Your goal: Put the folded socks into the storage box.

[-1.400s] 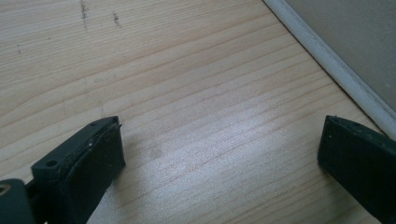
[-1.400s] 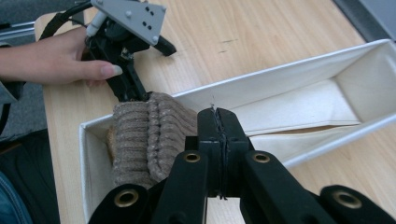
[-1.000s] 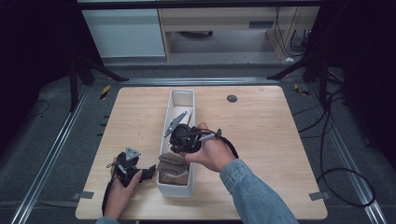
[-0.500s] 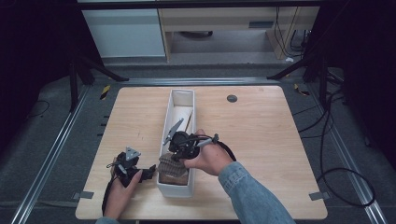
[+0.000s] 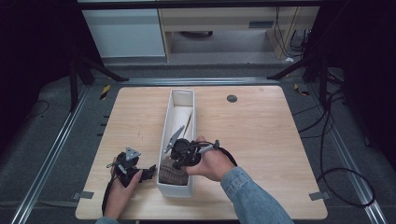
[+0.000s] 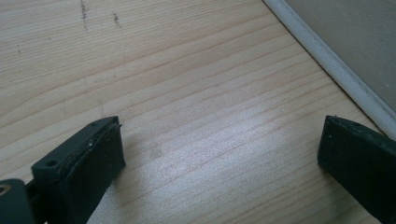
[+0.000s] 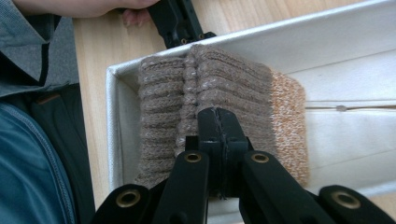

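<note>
Brown knit sock (image 7: 219, 88): folded, lying at near end of white tray (image 7: 327, 32). Right gripper (image 7: 218, 119): directly above sock, jaws pressed together, nothing between. Left gripper (image 5: 148, 171): on wooden table (image 6: 187, 70) beside tray, jaws wide apart, empty.

Right gripper (image 7: 218, 122) — black body, two black jaws on arms with brass-ringed rivet holes; black cable trails behind it. Left gripper (image 5: 148, 172) — black, grey three-cornered plate on top, flat rubbery pads (image 6: 100, 154). Right forearm in a blue denim sleeve (image 5: 254, 198).
</note>
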The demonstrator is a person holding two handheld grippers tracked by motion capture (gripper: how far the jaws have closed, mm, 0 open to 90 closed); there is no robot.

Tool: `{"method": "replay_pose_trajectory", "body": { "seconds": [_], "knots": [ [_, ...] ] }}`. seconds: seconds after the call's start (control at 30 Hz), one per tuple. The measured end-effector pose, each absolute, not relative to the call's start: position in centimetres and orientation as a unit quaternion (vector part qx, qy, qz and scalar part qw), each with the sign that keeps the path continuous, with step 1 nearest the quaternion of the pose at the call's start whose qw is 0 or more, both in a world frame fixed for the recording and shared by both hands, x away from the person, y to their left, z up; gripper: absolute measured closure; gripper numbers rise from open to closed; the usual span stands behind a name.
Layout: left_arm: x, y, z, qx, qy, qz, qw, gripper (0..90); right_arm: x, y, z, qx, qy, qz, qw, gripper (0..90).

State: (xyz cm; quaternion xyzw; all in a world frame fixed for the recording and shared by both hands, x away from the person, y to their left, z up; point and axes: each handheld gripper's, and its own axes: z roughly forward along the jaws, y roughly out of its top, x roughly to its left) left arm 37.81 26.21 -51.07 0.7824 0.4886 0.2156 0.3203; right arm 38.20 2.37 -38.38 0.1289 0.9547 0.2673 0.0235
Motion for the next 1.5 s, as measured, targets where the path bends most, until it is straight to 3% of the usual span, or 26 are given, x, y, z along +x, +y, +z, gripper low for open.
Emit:
{"method": "replay_pose_trajectory", "body": {
  "seconds": [0.67, 1.5],
  "knots": [
    [37.8, 26.2, -51.1, 0.782, 0.488, 0.216, 0.321, 0.0, 37.5, 2.5, -40.1, 0.125, 0.958, 0.256, 0.002, 90.0],
    [37.8, 26.2, -51.1, 0.782, 0.489, 0.216, 0.321, 0.0, 37.3, 2.9, -40.9, 0.117, 0.963, 0.241, 0.016, 90.0]
  ]
}}
